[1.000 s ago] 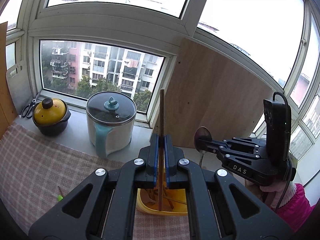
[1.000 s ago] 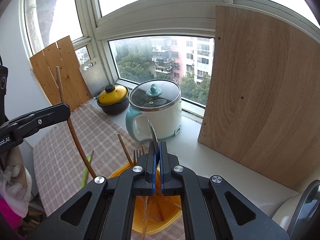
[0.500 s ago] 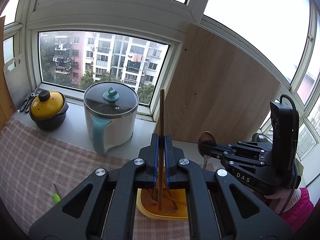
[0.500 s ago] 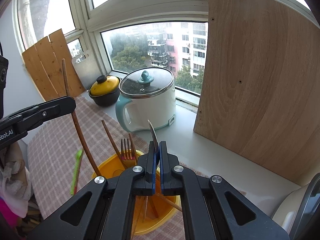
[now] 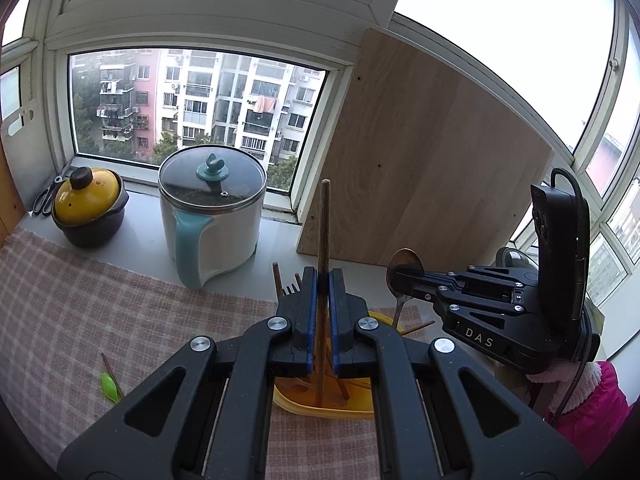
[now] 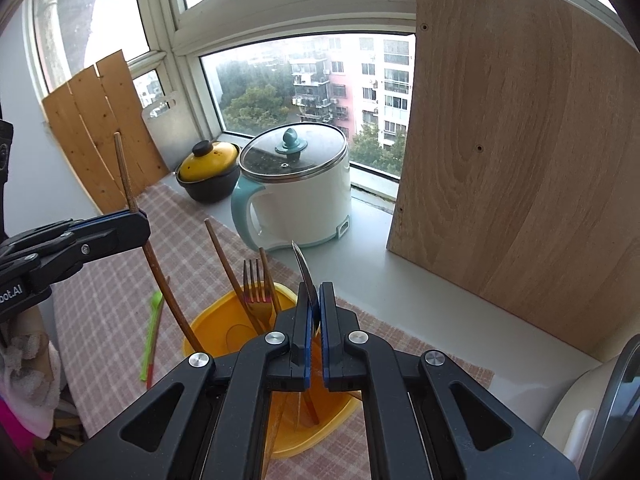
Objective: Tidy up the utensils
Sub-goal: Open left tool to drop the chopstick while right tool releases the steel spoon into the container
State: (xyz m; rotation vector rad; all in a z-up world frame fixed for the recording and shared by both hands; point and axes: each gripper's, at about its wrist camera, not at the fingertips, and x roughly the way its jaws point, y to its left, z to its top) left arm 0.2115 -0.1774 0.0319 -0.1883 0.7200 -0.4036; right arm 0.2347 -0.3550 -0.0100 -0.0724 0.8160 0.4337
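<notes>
Placement step in hand: lowering two utensils into yellow container (image 6: 280,392) on checked cloth (image 5: 80,300)

- Left gripper (image 5: 323,300): fingers clamping wooden chopstick (image 5: 325,232) upright, lower end reaching inside container
- Right gripper (image 6: 314,320): fingers clamping metal spoon (image 5: 404,270), bowl end up, handle pointing down over container
- Already standing in container: fork (image 6: 256,296), more chopsticks
- Lying outside on cloth: green utensil (image 6: 152,332)

Next move, judged: spreading fingers to release both, withdrawing upward without snagging leaning fork; then collecting green utensil
</notes>
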